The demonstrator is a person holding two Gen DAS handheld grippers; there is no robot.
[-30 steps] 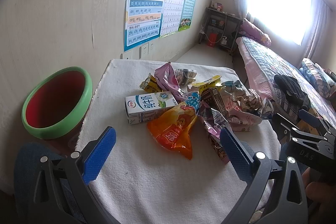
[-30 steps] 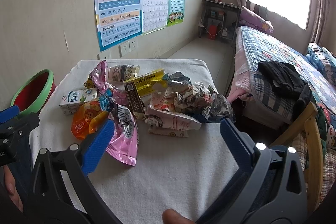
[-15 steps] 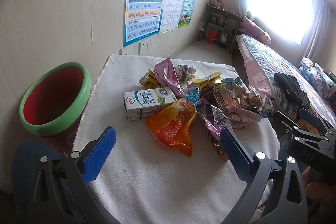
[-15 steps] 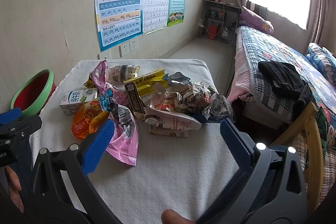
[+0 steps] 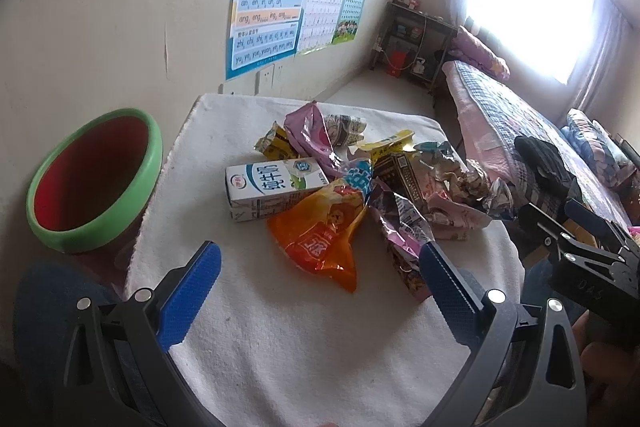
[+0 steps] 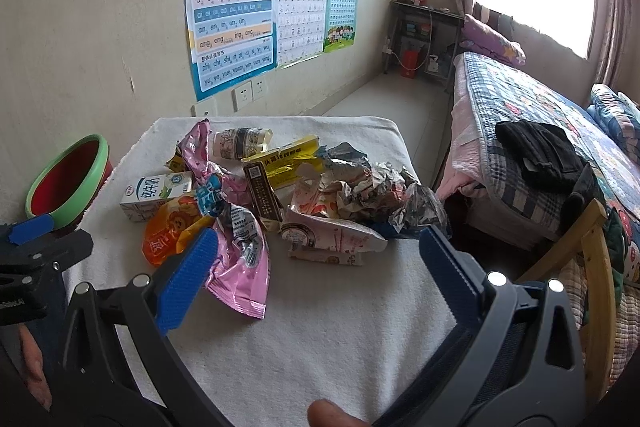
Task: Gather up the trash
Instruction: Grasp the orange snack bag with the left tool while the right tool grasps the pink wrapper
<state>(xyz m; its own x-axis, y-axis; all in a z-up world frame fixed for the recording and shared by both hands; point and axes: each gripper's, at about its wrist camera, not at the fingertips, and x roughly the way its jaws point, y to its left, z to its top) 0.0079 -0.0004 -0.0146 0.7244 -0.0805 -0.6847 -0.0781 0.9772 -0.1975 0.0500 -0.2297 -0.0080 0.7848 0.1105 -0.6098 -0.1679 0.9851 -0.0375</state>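
Both grippers, left [image 5: 320,291] and right [image 6: 316,279], hold jaws apart, empty, ready for the wrapper pile [image 6: 280,195]. The bin [image 5: 94,179] stands at 9 o'clock beside the desk [image 5: 280,327], within reach for drops.

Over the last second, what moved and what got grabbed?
Left gripper eased forward toward the pile: the milk carton and orange snack bag sit slightly closer and lower in its view. Nothing grabbed or released; both grippers stay open. Right gripper, the trash and the green-rimmed bin are unchanged.
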